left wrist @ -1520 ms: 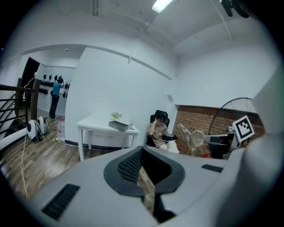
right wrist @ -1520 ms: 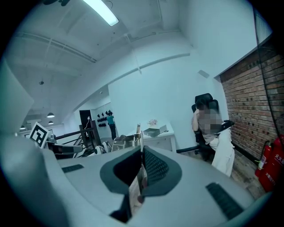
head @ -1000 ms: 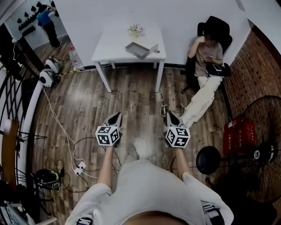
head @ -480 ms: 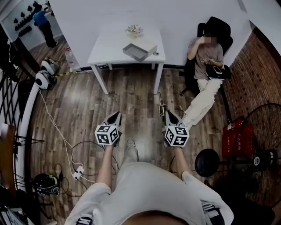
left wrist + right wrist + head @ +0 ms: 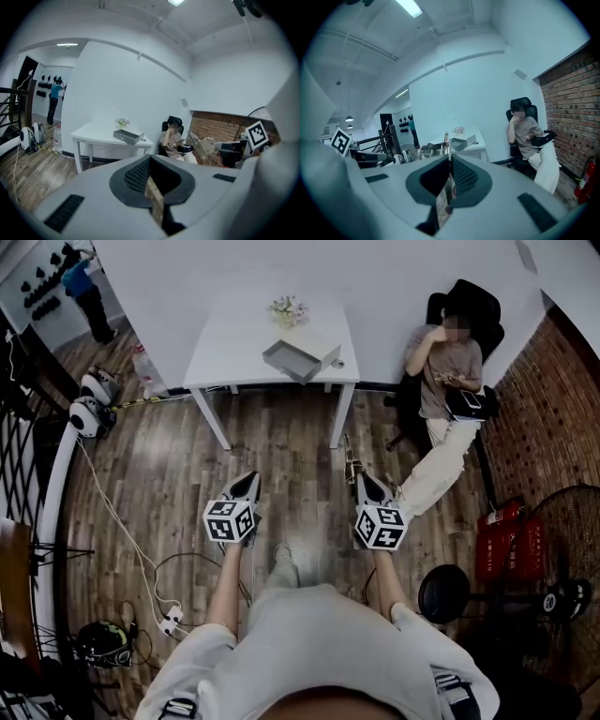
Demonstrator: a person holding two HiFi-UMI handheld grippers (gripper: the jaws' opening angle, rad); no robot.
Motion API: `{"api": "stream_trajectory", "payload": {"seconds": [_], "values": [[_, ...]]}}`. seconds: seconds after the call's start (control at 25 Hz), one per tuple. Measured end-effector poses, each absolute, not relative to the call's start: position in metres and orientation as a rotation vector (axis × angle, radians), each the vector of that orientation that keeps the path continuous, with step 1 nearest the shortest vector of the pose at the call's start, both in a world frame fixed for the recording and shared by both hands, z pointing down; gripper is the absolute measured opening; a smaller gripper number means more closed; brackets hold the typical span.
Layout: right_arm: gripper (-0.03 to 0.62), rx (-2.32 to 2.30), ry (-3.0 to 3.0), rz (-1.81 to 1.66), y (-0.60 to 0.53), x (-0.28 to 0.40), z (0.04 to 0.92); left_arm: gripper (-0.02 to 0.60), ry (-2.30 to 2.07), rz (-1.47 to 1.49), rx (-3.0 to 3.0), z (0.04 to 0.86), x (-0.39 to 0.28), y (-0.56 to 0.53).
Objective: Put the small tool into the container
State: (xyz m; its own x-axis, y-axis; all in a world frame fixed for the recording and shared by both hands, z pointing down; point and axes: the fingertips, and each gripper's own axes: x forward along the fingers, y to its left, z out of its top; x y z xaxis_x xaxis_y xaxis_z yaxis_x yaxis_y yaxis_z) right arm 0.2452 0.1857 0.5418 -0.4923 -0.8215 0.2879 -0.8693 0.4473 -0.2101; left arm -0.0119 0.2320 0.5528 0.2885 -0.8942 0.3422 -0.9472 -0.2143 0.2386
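Observation:
A grey open container (image 5: 300, 357) lies on a white table (image 5: 230, 348) by the far wall, well ahead of both grippers. My right gripper (image 5: 362, 484) is shut on a small metal tool (image 5: 351, 463) that sticks out past its tips, above the wooden floor. In the right gripper view the tool (image 5: 446, 142) rises thin and upright between the pads, with the container (image 5: 465, 142) beyond it. My left gripper (image 5: 247, 486) is level with the right one, shut with nothing in it. The left gripper view shows the container (image 5: 127, 136) on the table (image 5: 93, 137) in the distance.
A person sits in a black chair (image 5: 467, 298) right of the table, legs stretched toward my right gripper. A small flower pot (image 5: 291, 308) stands behind the container. Cables (image 5: 141, 559) run over the floor at left. A fan (image 5: 553, 549) and a red crate (image 5: 511, 538) stand at right.
The whole scene has shifted slightly as the person steps toward the table. Both grippers keep their places side by side, and the right one still holds the tool.

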Motion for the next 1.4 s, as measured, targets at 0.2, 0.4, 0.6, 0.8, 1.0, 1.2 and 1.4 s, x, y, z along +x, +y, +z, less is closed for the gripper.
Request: {"api": "stream_trajectory", "payload": {"seconds": [0.2, 0.4, 0.6, 0.8, 1.0, 1.2, 1.4], "values": [[0.006, 1.513, -2.533, 0.502, 0.148, 0.224, 0.537, 0.009, -1.637, 0.183, 2.177, 0.548, -0.033, 0.190], [0.006, 1.517, -2.523, 0.498, 0.109, 0.198, 0.533, 0.009, -1.628, 0.174, 2.181, 0.544, -0.059, 0.148], [0.006, 1.532, -2.520, 0.481, 0.074, 0.175, 0.529, 0.009, -1.619, 0.165, 2.196, 0.542, -0.082, 0.110], [0.006, 1.559, -2.511, 0.469, 0.049, 0.157, 0.528, 0.009, -1.598, 0.162, 2.214, 0.543, -0.101, 0.081], [0.006, 1.589, -2.500, 0.460, 0.025, 0.141, 0.527, 0.009, -1.579, 0.161, 2.238, 0.543, -0.117, 0.051], [0.006, 1.613, -2.491, 0.461, 0.016, 0.134, 0.526, 0.009, -1.558, 0.166, 2.251, 0.544, -0.125, 0.038], [0.006, 1.620, -2.482, 0.460, 0.014, 0.133, 0.529, 0.009, -1.540, 0.168, 2.262, 0.547, -0.123, 0.033]]}}
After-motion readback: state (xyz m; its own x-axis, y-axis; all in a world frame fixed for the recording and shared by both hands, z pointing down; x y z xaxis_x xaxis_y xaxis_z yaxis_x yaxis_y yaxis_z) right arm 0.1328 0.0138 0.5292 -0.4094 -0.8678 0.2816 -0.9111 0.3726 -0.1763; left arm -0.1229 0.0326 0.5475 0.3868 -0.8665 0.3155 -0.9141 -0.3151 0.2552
